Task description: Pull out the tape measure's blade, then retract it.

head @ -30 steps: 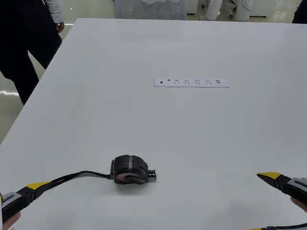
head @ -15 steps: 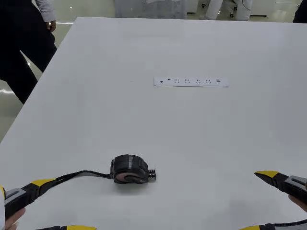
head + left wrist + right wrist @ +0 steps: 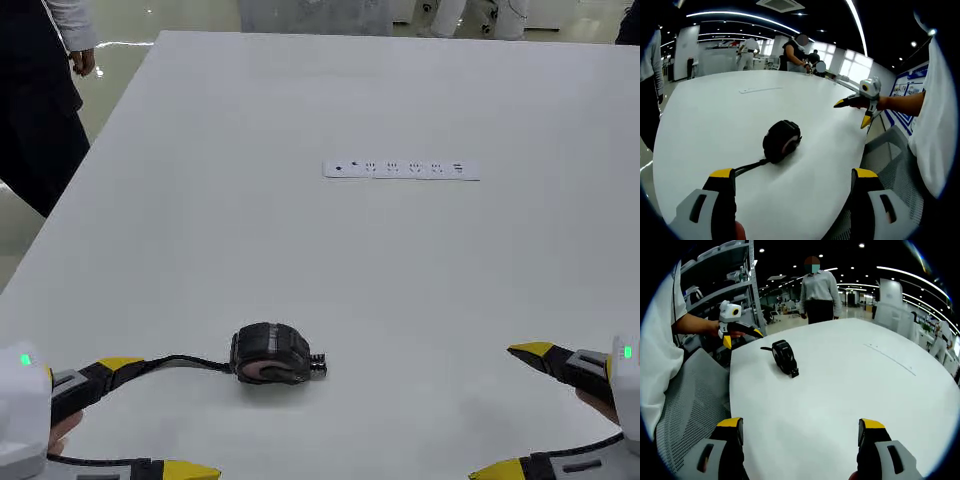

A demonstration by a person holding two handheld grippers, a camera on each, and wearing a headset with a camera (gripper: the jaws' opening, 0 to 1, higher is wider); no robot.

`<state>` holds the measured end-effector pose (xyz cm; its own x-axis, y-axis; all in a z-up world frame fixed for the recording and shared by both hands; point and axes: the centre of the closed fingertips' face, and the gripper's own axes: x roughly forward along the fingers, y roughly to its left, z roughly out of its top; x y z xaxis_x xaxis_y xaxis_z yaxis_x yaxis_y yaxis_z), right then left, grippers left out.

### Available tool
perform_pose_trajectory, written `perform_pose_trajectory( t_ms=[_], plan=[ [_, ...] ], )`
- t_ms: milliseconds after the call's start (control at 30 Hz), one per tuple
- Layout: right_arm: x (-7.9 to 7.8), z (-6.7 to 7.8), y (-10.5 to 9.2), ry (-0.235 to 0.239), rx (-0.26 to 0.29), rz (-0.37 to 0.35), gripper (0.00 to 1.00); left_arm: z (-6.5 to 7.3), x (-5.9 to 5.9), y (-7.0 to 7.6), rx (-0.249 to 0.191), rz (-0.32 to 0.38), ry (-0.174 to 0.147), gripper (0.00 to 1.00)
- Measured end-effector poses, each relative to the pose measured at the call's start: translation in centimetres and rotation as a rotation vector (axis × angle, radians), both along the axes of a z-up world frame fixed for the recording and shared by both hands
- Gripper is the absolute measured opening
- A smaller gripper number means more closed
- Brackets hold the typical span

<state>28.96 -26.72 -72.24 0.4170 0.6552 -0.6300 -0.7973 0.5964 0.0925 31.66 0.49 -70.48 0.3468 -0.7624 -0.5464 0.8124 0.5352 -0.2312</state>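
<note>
Surroundings: a white table (image 3: pixel 400 260) carried a white power strip (image 3: pixel 401 170) lying flat, well apart from the tape measure, at about 1 o'clock from it.
Bystanders: a person in dark clothes (image 3: pixel 40 90) stood off the table's far left corner; the left gripper view showed more people beyond the far edge.
In the way: bare tabletop lay between each gripper and the tape measure.
Task thing: the black tape measure (image 3: pixel 272 354) rested on its side near the table's near edge, with the blade end tucked at the case mouth, at 3 o'clock.
Strap: a dark strap (image 3: pixel 185 362) trailed from the case at 9 o'clock, towards the left gripper.
Left gripper (image 3: pixel 155 417): low at 8 o'clock of the case, near it, yellow-tipped jaws spread wide – nothing between them.
Right gripper (image 3: pixel 513 410): well apart at 4 o'clock of the case, jaws likewise wide apart and empty.
Hands: each gripper body was held just above the near table edge, pointing inwards.
Hard to tell: whether the strap's end touched the left gripper's upper jaw – it ended right at the tip.
Cut off: both gripper bodies ran out of the head view's lower corners.
</note>
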Motion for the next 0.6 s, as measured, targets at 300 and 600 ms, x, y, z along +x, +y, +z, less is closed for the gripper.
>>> perform_pose_trajectory(
  t_ms=[300,600],
  plan=[
    [1.3,-0.5,1.3,0.008,-0.009,0.063,0.96,-0.5,1.3,-1.3,0.041,-0.079,-0.013,0.93],
    [2.5,-1.1,2.5,0.015,-0.026,0.124,0.96,-1.2,2.5,-2.2,0.083,-0.150,-0.013,0.92]
  ],
)
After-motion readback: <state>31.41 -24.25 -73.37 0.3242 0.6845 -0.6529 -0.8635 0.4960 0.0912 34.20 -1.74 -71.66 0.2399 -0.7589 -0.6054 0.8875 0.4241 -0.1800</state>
